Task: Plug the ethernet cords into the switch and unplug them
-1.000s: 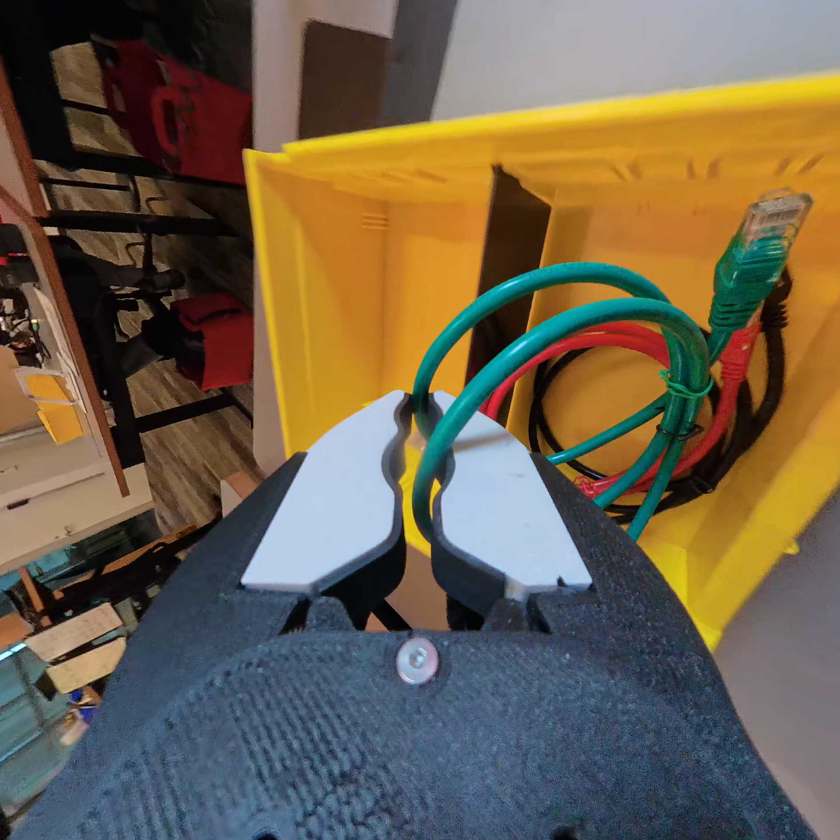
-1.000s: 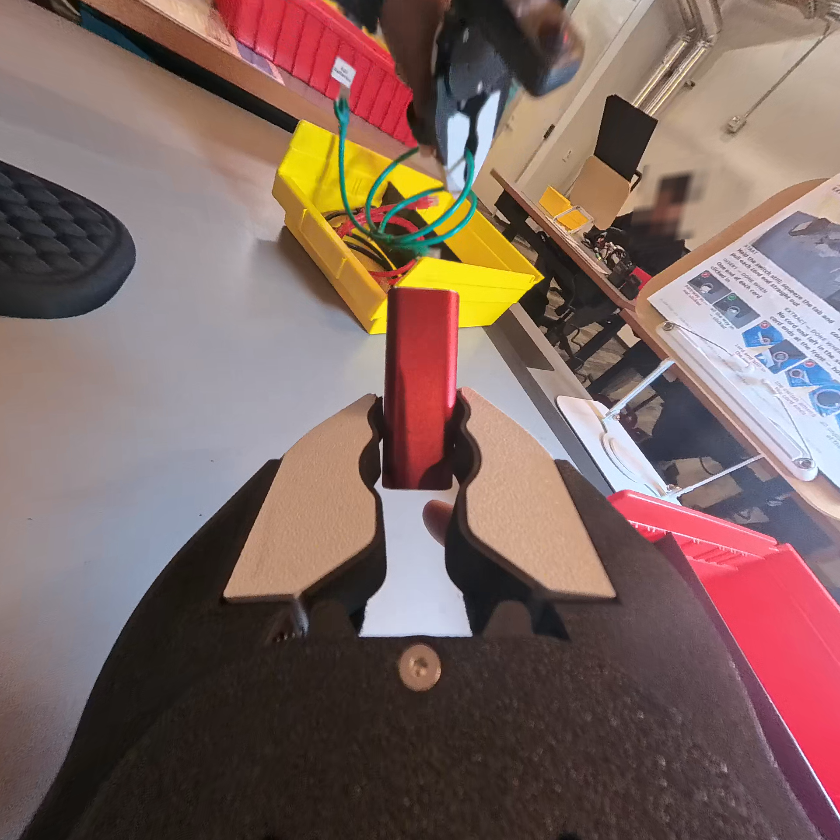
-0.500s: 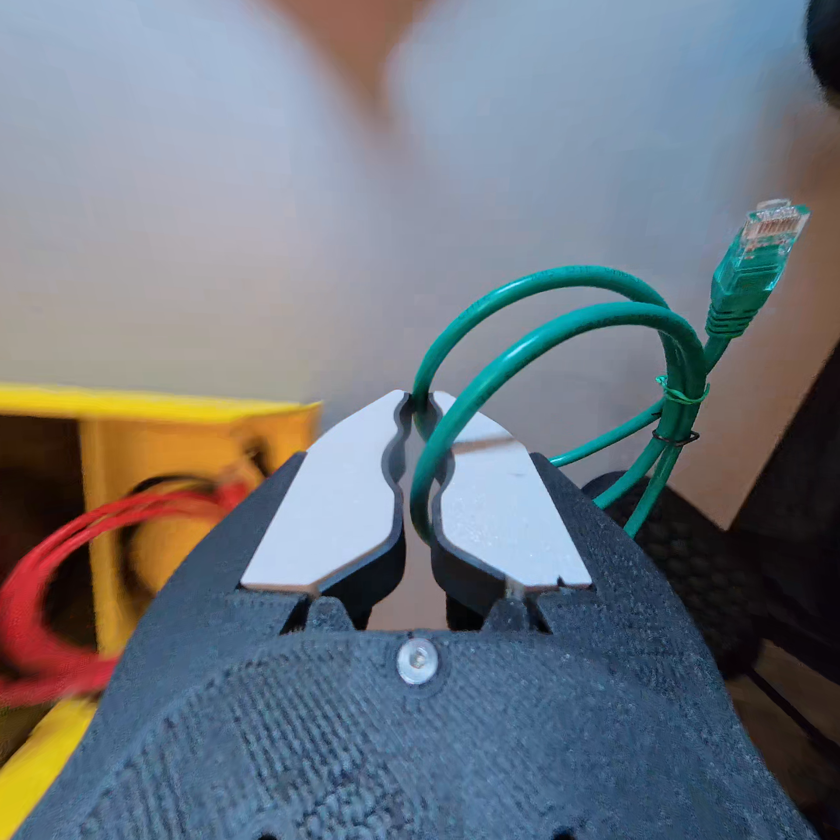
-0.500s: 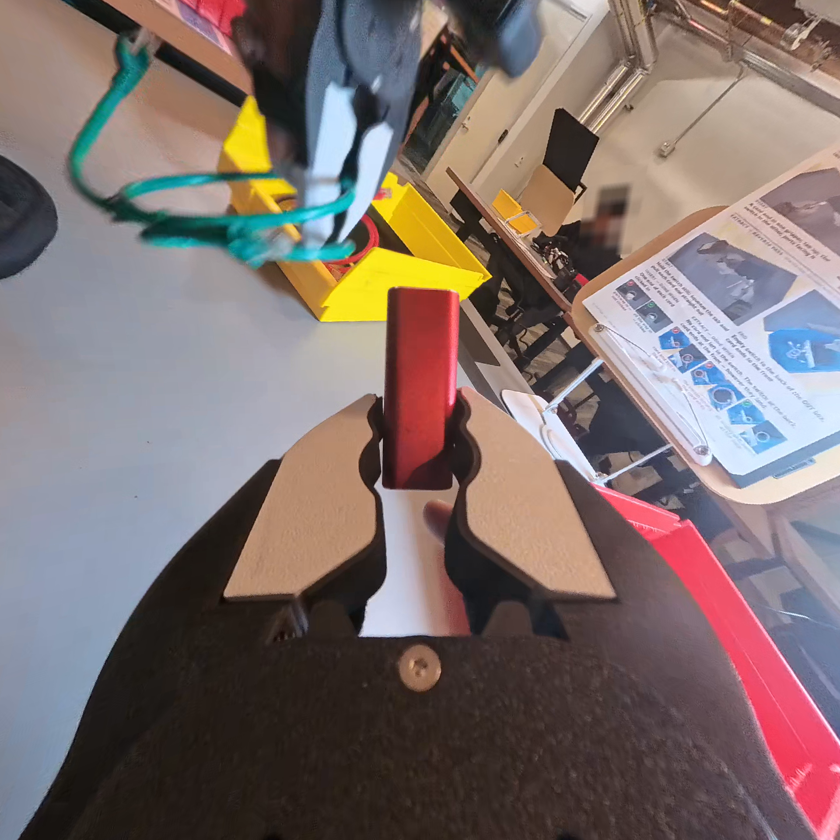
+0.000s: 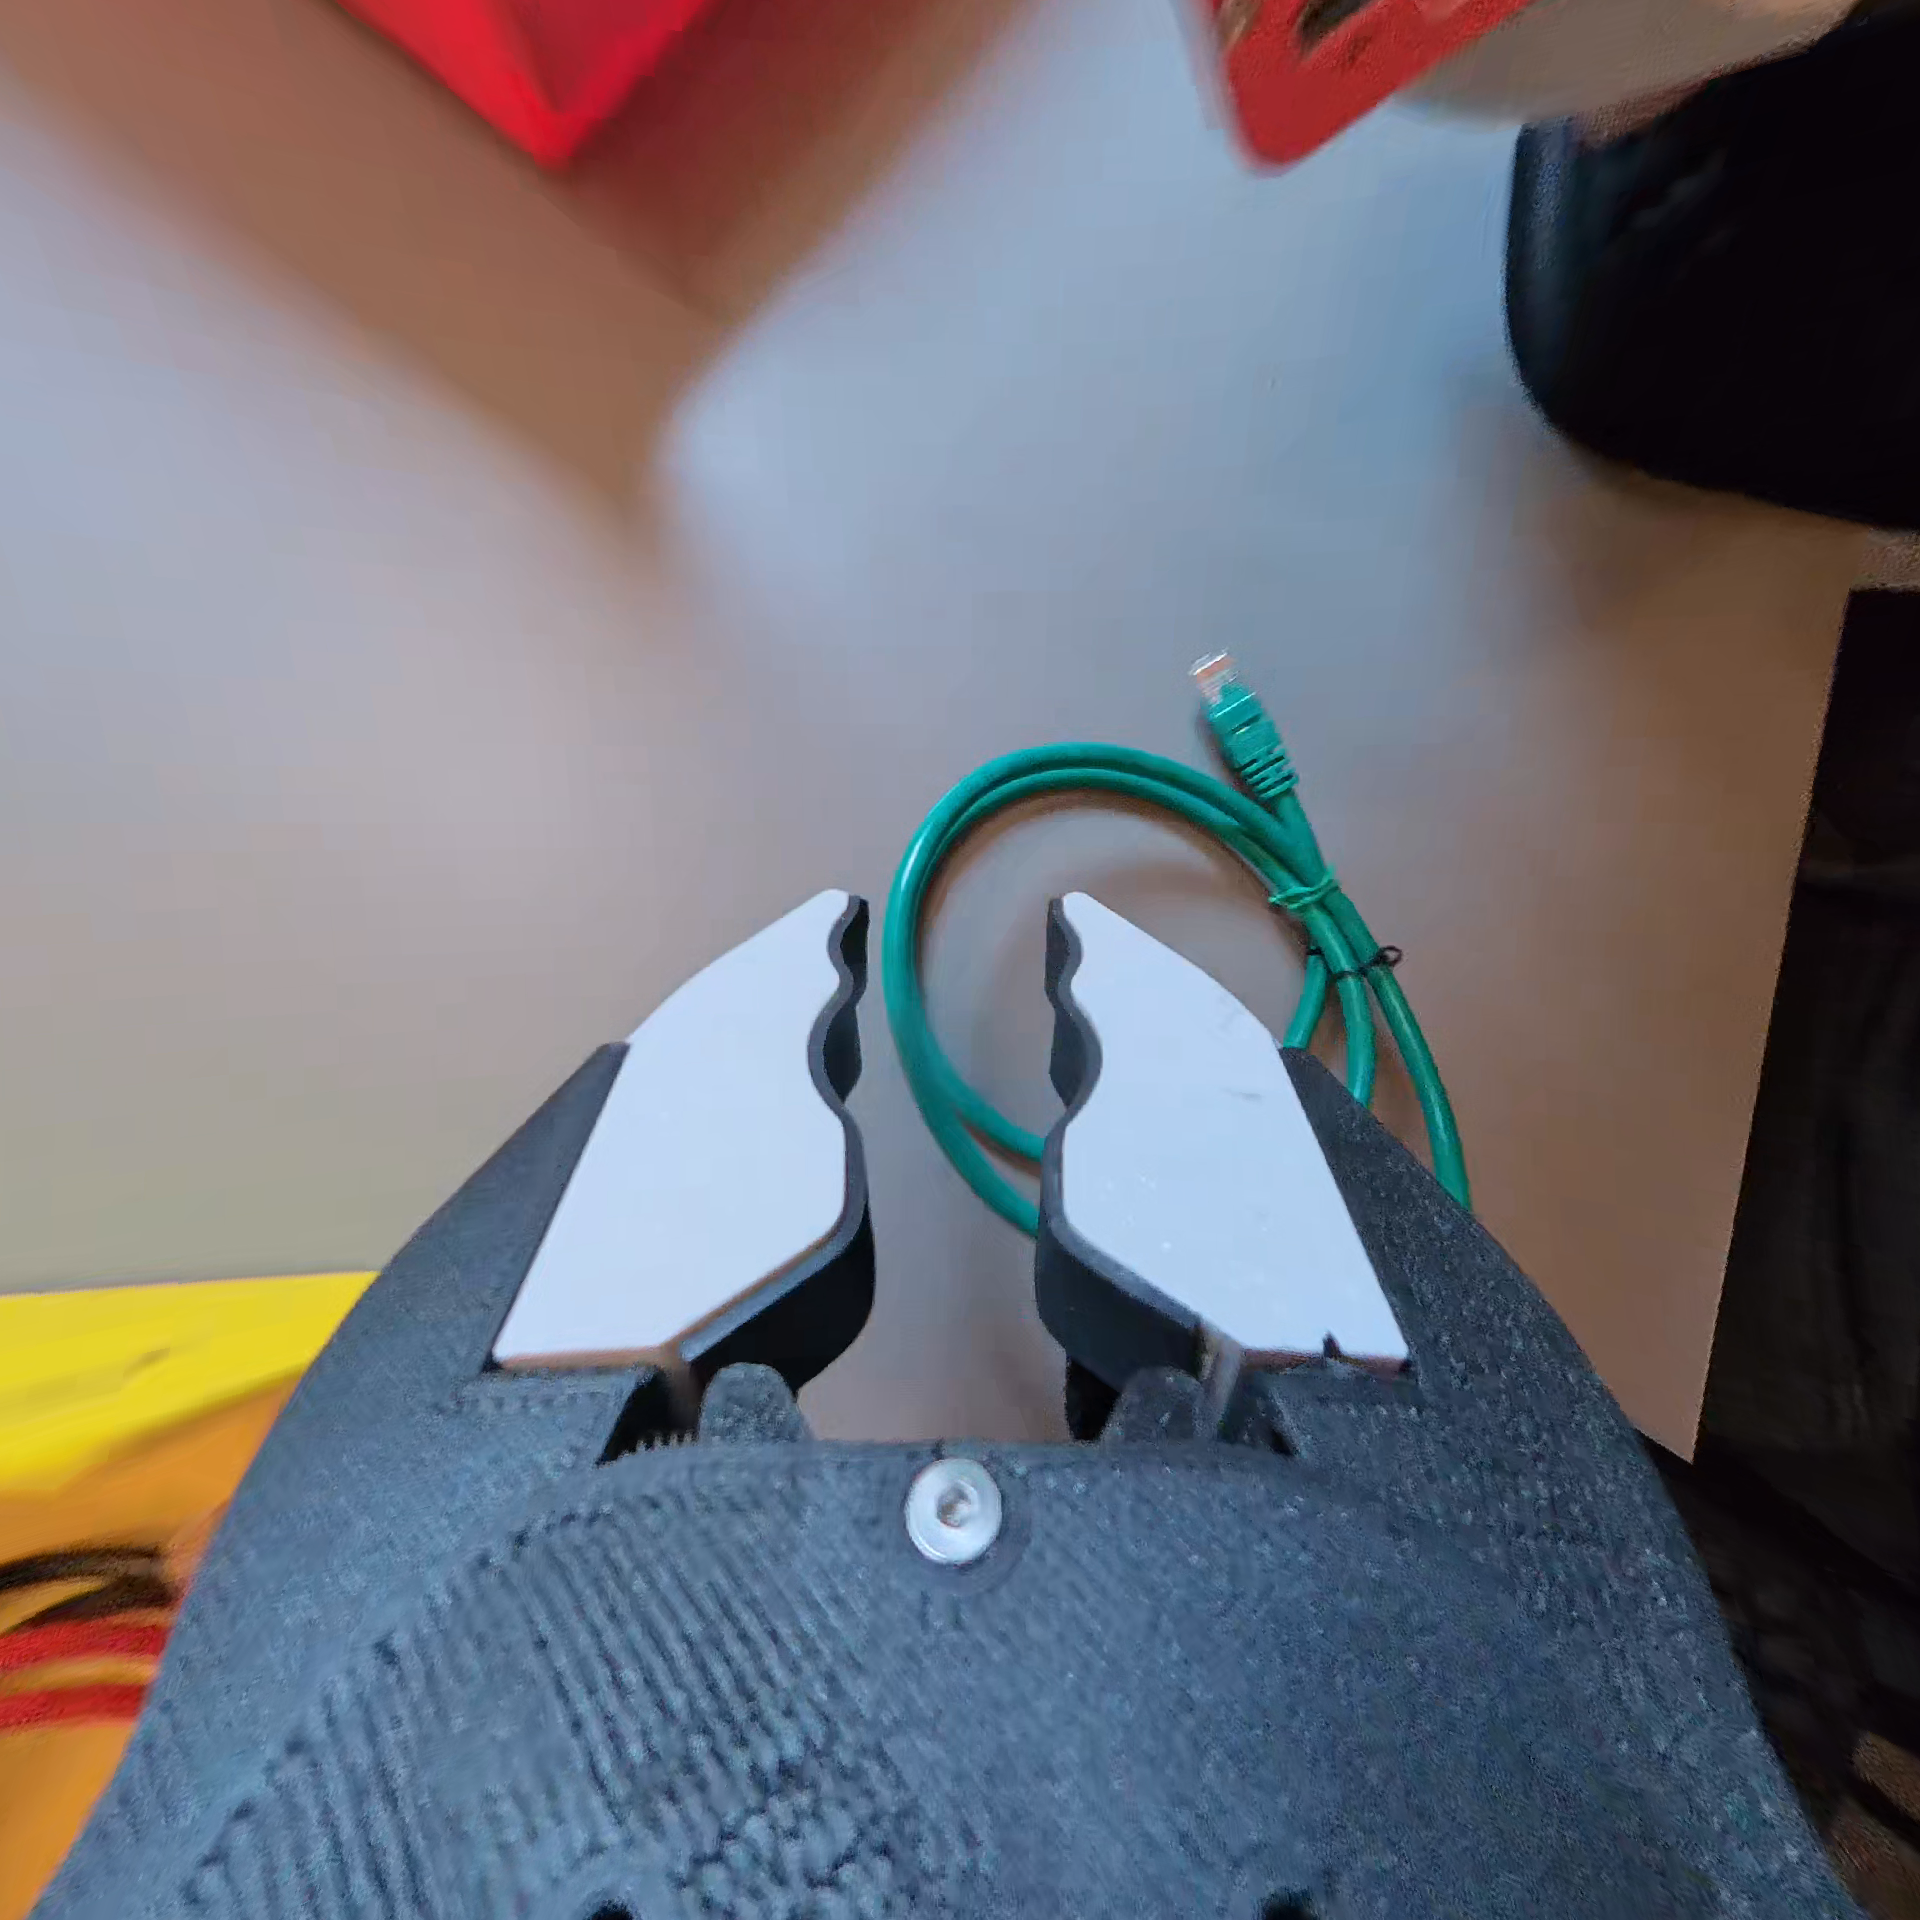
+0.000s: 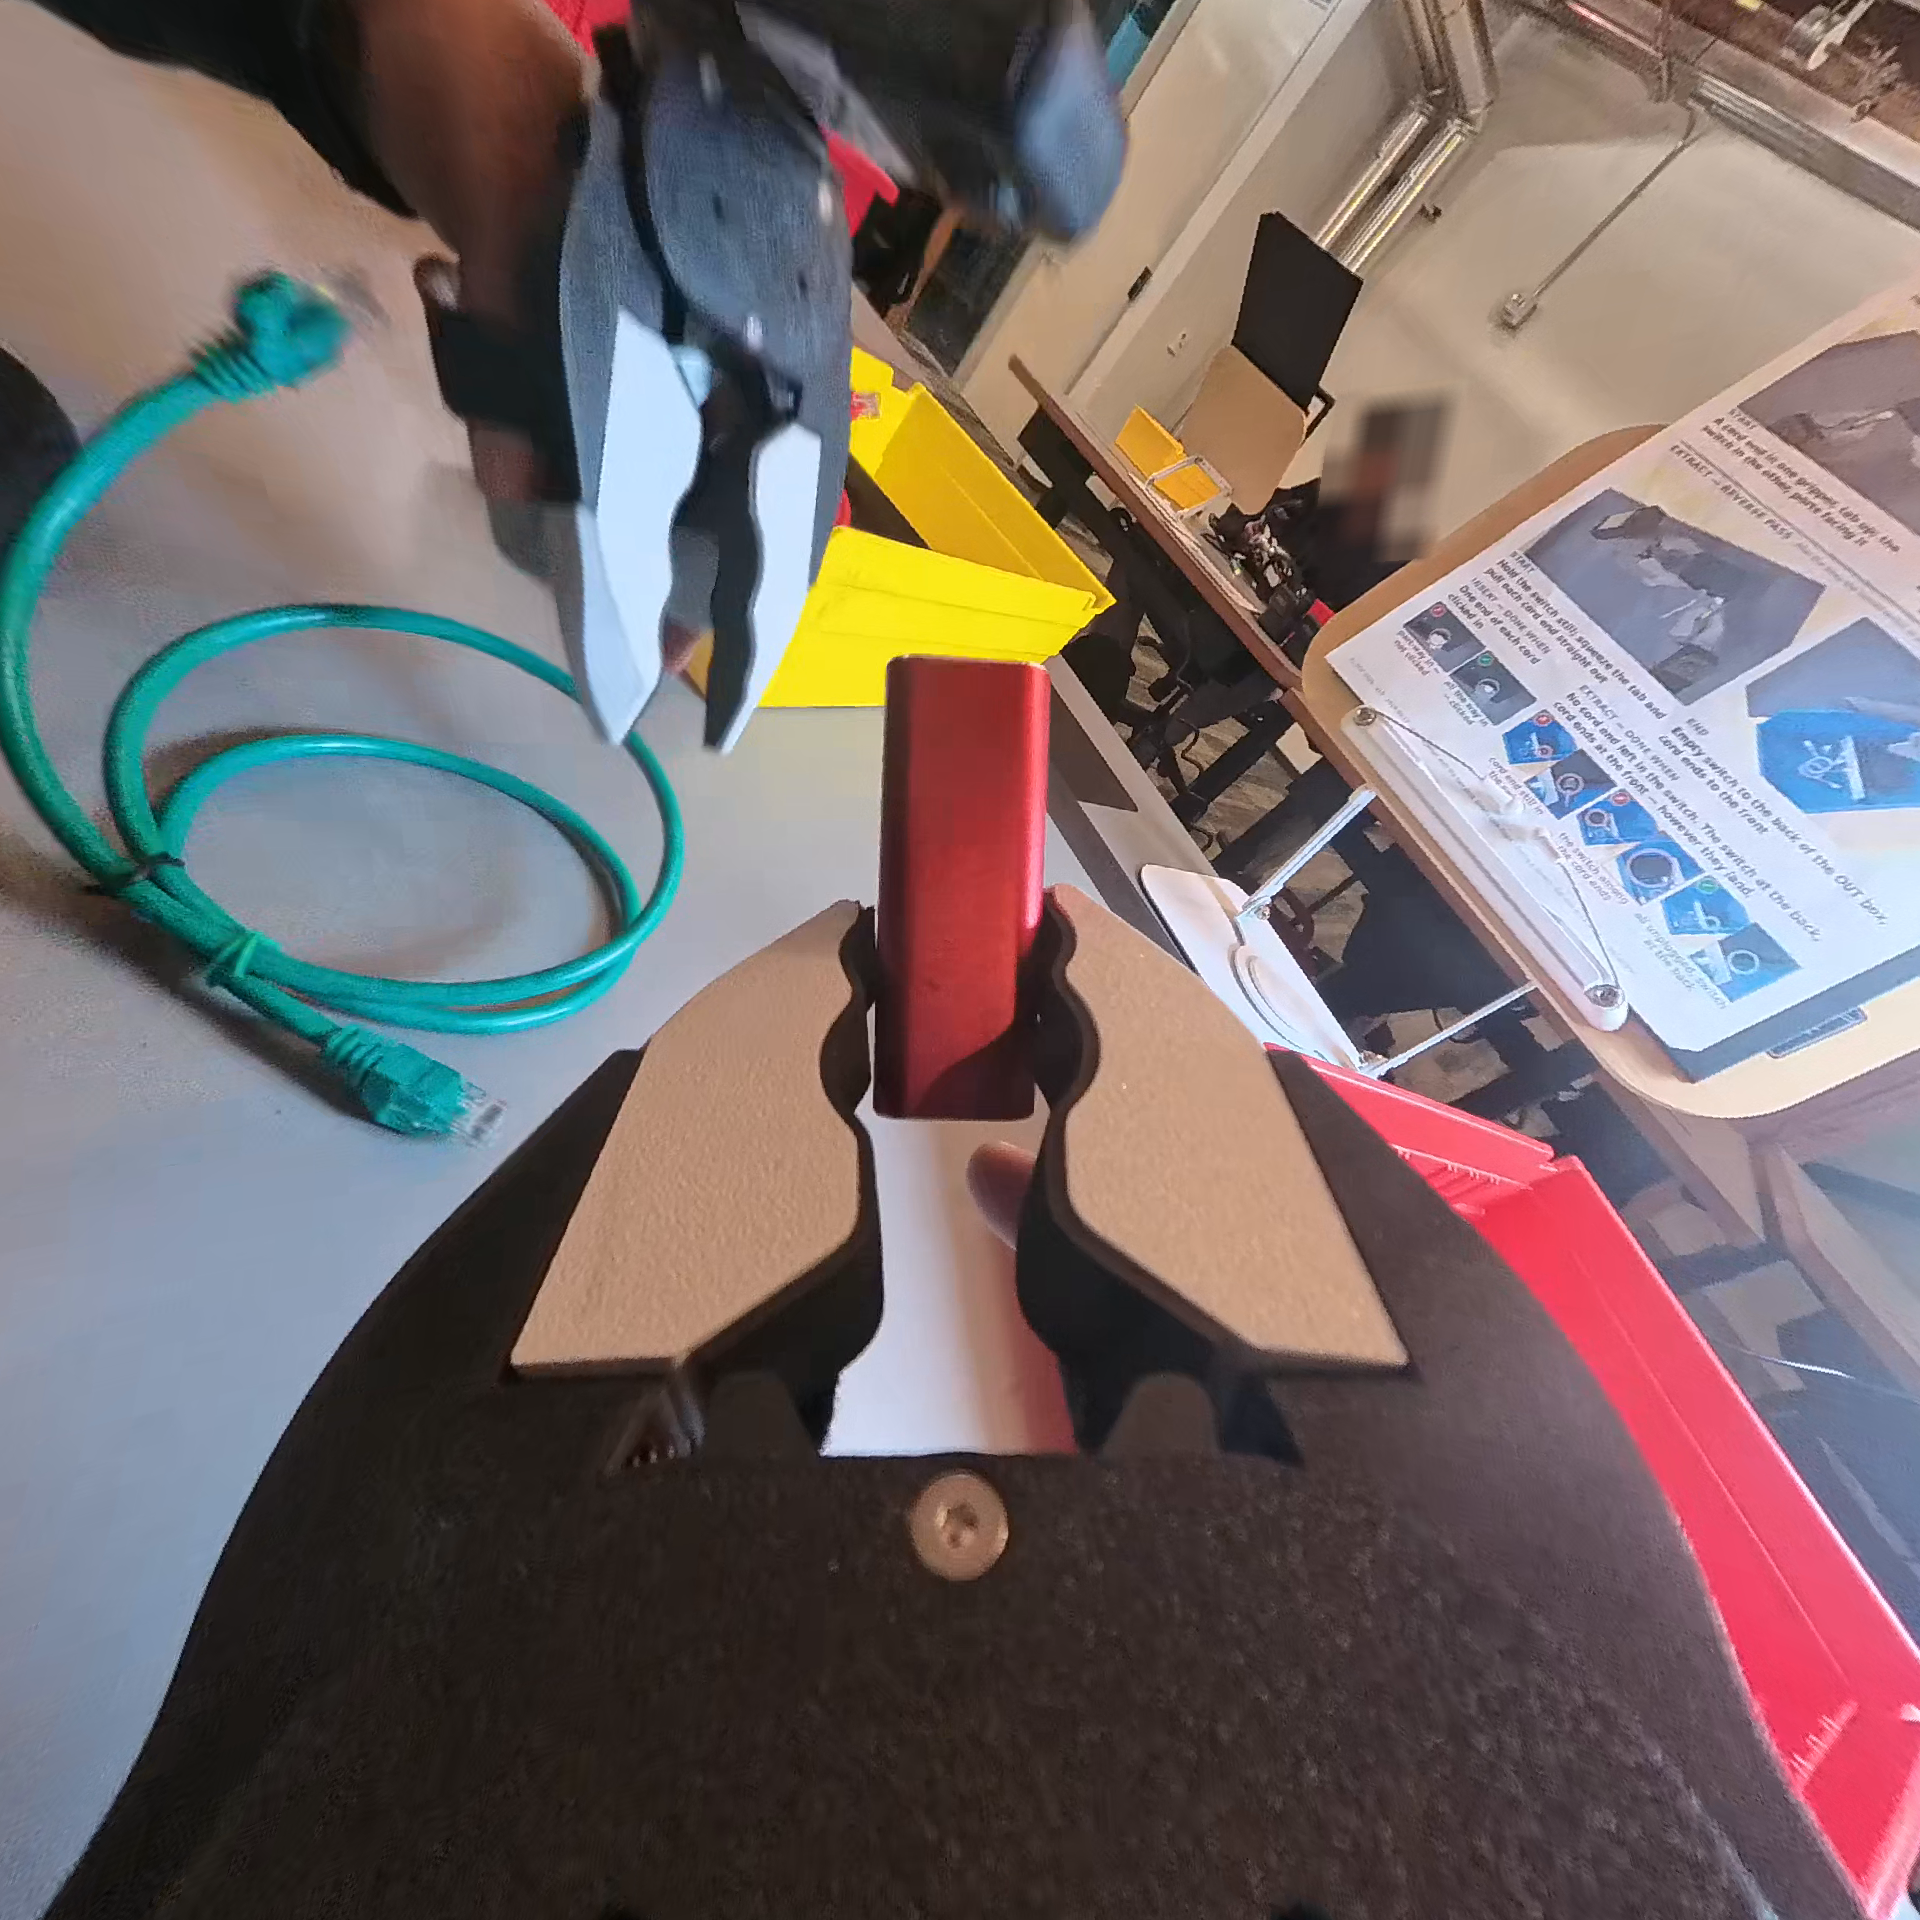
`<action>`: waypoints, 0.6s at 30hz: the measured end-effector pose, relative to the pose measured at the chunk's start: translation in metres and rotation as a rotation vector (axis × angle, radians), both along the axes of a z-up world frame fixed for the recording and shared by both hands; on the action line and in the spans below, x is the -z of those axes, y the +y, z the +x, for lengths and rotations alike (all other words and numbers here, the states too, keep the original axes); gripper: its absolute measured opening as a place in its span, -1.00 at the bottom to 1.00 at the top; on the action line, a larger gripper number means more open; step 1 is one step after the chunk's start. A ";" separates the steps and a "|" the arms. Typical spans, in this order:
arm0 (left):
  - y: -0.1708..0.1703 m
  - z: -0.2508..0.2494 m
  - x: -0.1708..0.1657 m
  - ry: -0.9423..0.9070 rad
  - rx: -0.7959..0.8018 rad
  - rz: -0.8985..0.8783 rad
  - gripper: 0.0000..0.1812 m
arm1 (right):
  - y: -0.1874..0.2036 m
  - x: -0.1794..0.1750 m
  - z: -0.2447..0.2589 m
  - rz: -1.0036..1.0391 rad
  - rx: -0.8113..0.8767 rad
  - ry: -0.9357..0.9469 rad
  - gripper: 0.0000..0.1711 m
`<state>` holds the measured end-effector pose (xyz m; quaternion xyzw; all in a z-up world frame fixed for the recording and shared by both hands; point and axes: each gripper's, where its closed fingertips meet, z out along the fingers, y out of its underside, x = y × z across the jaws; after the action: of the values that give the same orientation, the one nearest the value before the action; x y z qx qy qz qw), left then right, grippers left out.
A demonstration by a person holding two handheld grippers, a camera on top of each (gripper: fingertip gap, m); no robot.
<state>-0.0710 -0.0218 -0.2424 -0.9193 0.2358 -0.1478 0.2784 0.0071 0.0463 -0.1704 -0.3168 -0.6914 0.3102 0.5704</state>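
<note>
A coiled green ethernet cord [image 5: 914, 997] lies on the grey table, tied with twist ties, one plug [image 5: 1242, 727] pointing away. My left gripper [image 5: 951, 925] is open and empty above it; the coil shows between its fingers. In the right wrist view the cord [image 6: 416, 997] lies at left with a plug [image 6: 416, 1091] near me, and the left gripper [image 6: 675, 727] hovers over it. My right gripper [image 6: 956, 935] is shut on the red switch [image 6: 961, 862], held upright. The switch's end [image 5: 1340, 62] shows at the top of the left wrist view.
A yellow bin [image 6: 925, 613] with red and black cords [image 5: 62, 1662] stands behind the left gripper. A red bin [image 6: 1662, 1351] sits at the right. A board with instruction sheets [image 6: 1683, 727] stands at the right. A black pad [image 5: 1714, 312] lies near the cord. The plug [image 5: 1242, 727] sits 9 centimeters or so from the ends of my left fingers. Look for it in the right wrist view [image 6: 419, 1069] too.
My left gripper carried the green cord out of the yellow bin, opened and let it go onto the table. My right gripper kept hold of the red switch.
</note>
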 end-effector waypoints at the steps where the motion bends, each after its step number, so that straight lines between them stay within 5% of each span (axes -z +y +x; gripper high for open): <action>1: -0.001 -0.005 -0.014 -0.010 -0.019 0.053 -0.63 | 0.001 -0.001 0.000 -0.003 0.001 0.002 -0.69; 8: -0.051 -0.041 -0.091 -0.205 -0.346 0.446 -0.68 | 0.006 -0.005 0.001 -0.024 0.017 0.022 -0.69; 11: -0.083 -0.044 -0.075 -0.289 -0.600 0.483 -0.72 | 0.008 -0.006 0.000 -0.027 0.031 0.024 -0.69; 14: -0.106 -0.009 -0.051 -0.341 -0.669 0.474 -0.69 | 0.008 -0.005 -0.001 -0.023 0.039 0.022 -0.69; 18: -0.099 0.008 -0.018 -0.099 -0.665 0.410 -0.70 | 0.005 -0.003 -0.002 -0.011 0.043 0.014 -0.69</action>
<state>-0.0626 -0.1208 -0.2241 -0.8625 -0.0638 -0.0436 0.5001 0.0046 0.0514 -0.1676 -0.3324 -0.6788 0.3037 0.5801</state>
